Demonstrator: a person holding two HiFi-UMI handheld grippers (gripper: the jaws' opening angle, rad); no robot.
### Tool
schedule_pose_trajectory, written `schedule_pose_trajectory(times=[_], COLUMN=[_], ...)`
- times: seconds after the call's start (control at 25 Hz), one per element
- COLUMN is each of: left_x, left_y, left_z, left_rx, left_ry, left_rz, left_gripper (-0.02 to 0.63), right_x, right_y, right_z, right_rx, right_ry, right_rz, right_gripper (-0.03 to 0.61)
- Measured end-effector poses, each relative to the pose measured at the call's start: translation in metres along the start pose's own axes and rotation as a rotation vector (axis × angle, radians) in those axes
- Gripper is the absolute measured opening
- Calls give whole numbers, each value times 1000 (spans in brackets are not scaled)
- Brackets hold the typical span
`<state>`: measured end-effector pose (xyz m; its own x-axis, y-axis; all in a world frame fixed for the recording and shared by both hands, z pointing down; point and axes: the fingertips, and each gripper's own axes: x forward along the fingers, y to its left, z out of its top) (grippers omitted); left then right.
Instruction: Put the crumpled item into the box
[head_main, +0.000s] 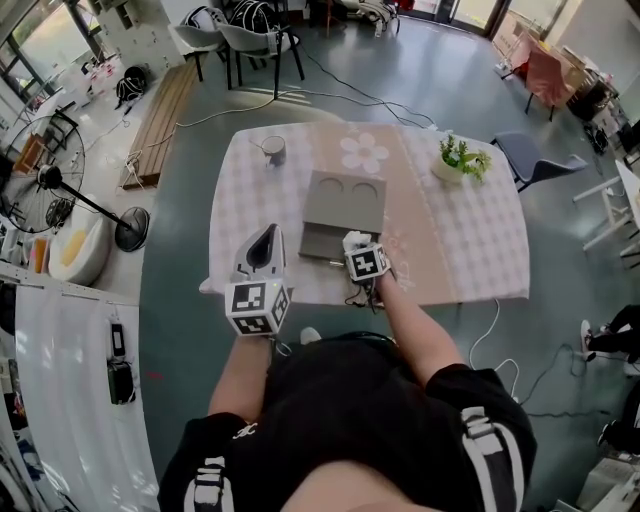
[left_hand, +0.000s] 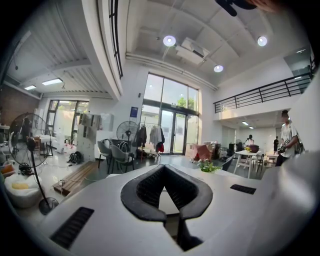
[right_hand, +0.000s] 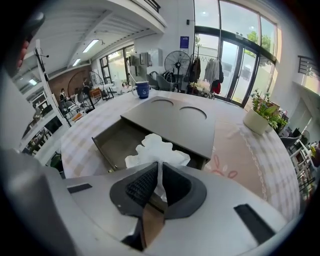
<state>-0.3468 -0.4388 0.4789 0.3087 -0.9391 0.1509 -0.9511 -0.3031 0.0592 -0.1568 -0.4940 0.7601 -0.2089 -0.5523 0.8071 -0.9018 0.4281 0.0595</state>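
- My right claw (right_hand: 159, 175) pinches the crumpled paper (right_hand: 156, 149), which hangs just over the open box drawer (right_hand: 114, 141) ahead.
- My left claw (left_hand: 164, 169) is clenched, empty.

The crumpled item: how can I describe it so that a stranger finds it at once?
On the table with the checked cloth, a flat grey box lies in the middle with its drawer pulled open. At that drawer, the right hand-held gripper pinches a white crumpled paper, the only wrinkled white thing; the mug and plant stand farther back.
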Motion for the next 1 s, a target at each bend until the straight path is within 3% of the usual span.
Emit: schedule_pose_trajectory(times=[0.2, 0.36, 0.64, 0.84, 1.0], left_x=[2, 3, 13, 23, 34], left_y=[0, -1, -11, -26, -43], left_z=[1, 1, 6, 14, 21], left_rx=[4, 3, 11, 25, 37], left_ry=[0, -4, -12, -23, -30], left_rz=[-8, -17, -58, -104, -150], left_gripper=[0, 0, 0, 0, 0], right_x=[3, -5, -69, -159, -228], right_y=[12, 5, -20, -39, -55], right_z=[-12, -4, 69, 122, 149], right_rx=[95, 110, 125, 161, 157], right_ry=[52, -5, -357, -679, -865], right_rz=[89, 71, -12, -98, -179], right_gripper=[80, 87, 86, 55, 10])
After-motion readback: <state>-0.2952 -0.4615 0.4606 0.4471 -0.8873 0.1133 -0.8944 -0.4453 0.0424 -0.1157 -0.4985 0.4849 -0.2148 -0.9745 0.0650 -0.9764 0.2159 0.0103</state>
